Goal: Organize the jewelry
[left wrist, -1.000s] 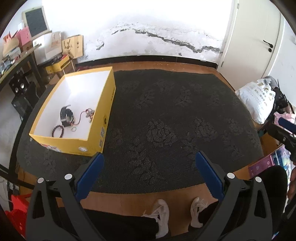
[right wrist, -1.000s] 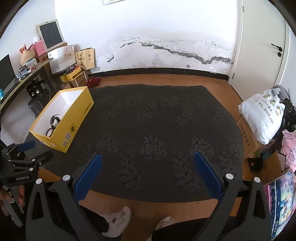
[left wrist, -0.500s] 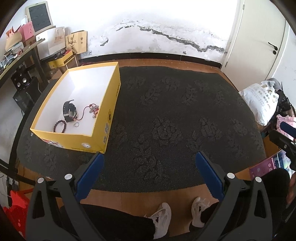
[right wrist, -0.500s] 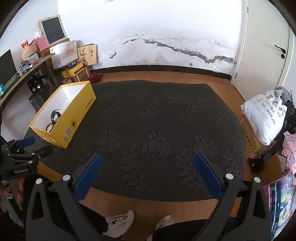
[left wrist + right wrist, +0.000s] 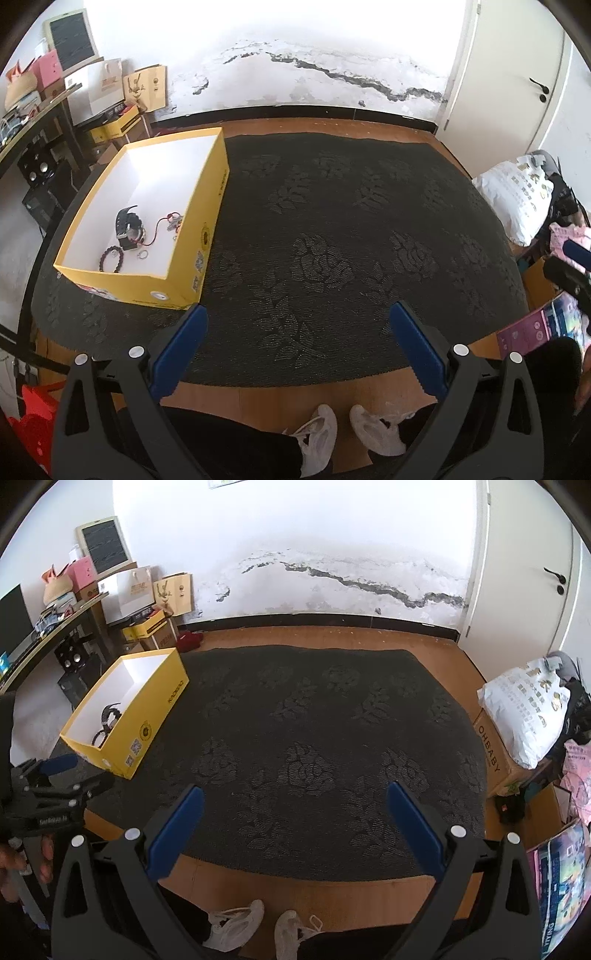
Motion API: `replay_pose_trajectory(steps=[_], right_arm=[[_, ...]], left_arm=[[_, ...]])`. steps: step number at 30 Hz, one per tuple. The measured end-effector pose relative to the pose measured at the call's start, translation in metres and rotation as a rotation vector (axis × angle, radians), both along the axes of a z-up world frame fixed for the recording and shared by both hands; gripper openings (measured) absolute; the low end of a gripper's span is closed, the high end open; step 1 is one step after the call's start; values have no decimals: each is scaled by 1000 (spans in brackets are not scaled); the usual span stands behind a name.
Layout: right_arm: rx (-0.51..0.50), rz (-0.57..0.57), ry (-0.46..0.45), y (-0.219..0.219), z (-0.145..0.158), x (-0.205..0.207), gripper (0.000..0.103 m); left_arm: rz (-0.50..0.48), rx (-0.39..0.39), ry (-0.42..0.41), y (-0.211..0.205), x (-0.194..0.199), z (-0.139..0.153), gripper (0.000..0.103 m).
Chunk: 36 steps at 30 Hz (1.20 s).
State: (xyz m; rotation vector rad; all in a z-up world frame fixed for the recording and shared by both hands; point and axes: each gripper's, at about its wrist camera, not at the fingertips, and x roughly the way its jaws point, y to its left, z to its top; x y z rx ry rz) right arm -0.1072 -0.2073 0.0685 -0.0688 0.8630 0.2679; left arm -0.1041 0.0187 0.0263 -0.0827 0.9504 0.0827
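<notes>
White cracked wall (image 5: 332,572), white door (image 5: 524,572), wood floor (image 5: 332,635), dark patterned rug (image 5: 314,746).

Left claw (image 5: 295,321) nearer the yellow box (image 5: 207,236)

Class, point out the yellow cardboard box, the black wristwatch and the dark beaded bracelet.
Yellow cardboard box (image 5: 207,236), left wrist view, outer side wall.
Black wristwatch (image 5: 127,225), left wrist view, strap.
Dark beaded bracelet (image 5: 102,260), left wrist view, bead ring.
</notes>
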Motion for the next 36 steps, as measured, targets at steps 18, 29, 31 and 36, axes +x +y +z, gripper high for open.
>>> replay_pose_trajectory(steps=[18,29,31,36], right_arm=[[-25,18,8,5,-6,0,96],[-20,20,-11,3,0,-3,96],[-19,21,-14,4,1,-4,96],[-19,20,-15,4,1,-4,96]], left_arm=[[12,-21,1,8,-4,-4,96],[-2,-31,0,8,-2,2,97],[-3,-34,7,8,-1,2,97],[-3,-5,12,5,1,2,97]])
